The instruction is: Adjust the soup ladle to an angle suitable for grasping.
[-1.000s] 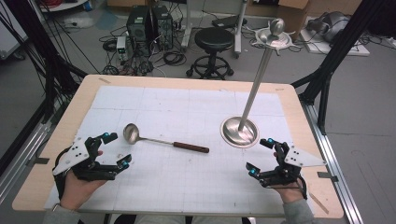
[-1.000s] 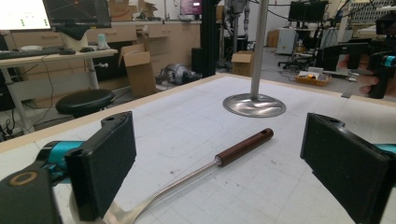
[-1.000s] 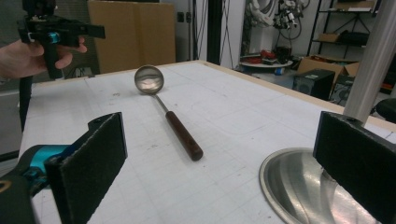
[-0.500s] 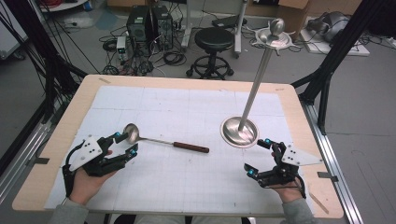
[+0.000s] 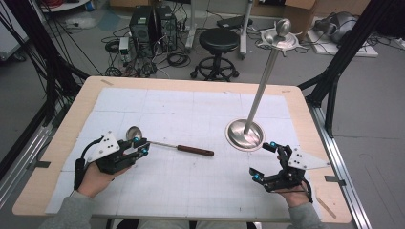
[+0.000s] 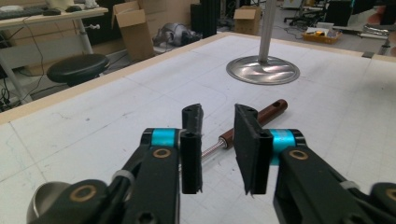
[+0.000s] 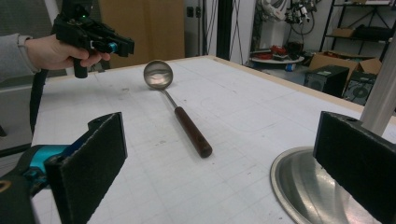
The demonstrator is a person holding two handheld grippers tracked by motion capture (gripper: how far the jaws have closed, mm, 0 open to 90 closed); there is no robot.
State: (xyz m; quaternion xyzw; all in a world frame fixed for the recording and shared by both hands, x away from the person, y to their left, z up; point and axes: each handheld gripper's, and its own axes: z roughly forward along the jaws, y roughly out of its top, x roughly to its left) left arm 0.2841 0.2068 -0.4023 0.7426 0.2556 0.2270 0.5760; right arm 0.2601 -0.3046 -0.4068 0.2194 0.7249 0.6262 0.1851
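High view: ladle point(image 5: 165, 144) mid-table (edges distant)

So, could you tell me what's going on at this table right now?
A person holds a gripper in each hand at the table. The left gripper is over the ladle, near where the bowl meets the shaft; its jaws have just been closing, with the thin metal shaft between them, but in the left gripper view the pads still stand apart. The right gripper waits open near the base of the metal stand, holding nothing. The ladle lies flat on the table.
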